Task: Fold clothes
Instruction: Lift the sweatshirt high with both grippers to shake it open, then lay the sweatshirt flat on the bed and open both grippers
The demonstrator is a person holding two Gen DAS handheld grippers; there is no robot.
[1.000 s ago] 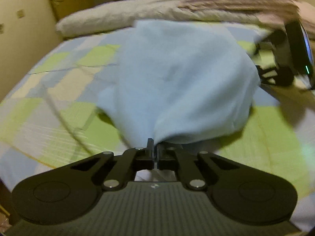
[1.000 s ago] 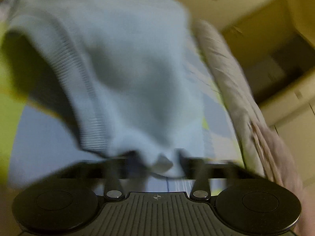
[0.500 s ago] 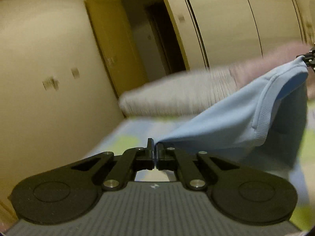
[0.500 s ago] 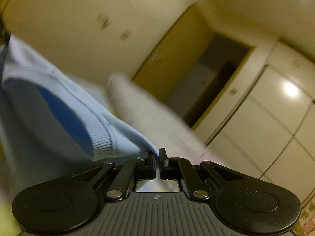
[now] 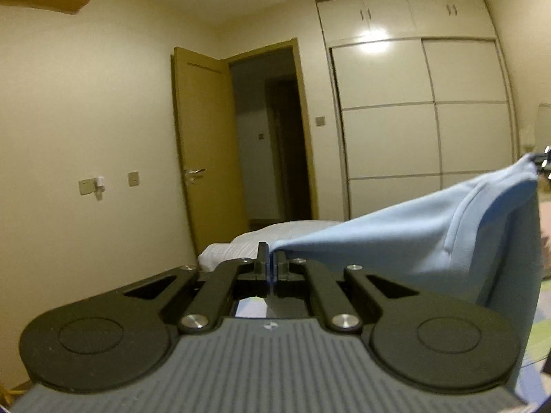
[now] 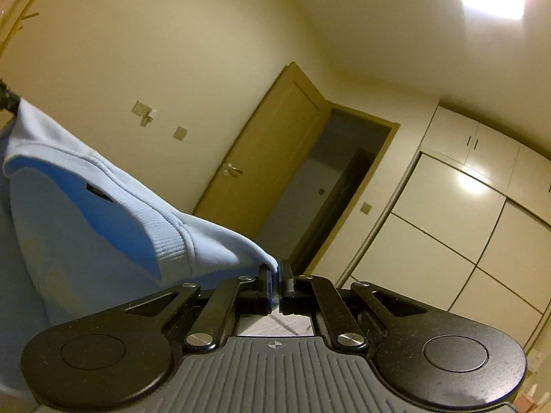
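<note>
Left wrist view: a second ago the light blue garment [image 5: 406, 241] lay heaped on the bed [image 5: 261, 241], now it hangs stretched in the air above it, so it's likely lifted to shake flat before folding. Left gripper [image 5: 272, 263] is clamped on one corner, right gripper [image 6: 277, 284] clamped on the other, ribbed neckline [image 6: 168, 244] taut between them, nothing else held

Your left tongs [image 5: 269, 262] and right tongs [image 6: 276, 278] are built alike: a grey, lengthwise-ribbed housing bearing a small crosshair mark at its front edge, flanked by two matte black lobes with round recessed discs. Black linkage arms pivot on silver screw heads and end in two narrow black fingers [image 5: 262, 258] with blue-edged pads [image 6: 266, 280].
</note>
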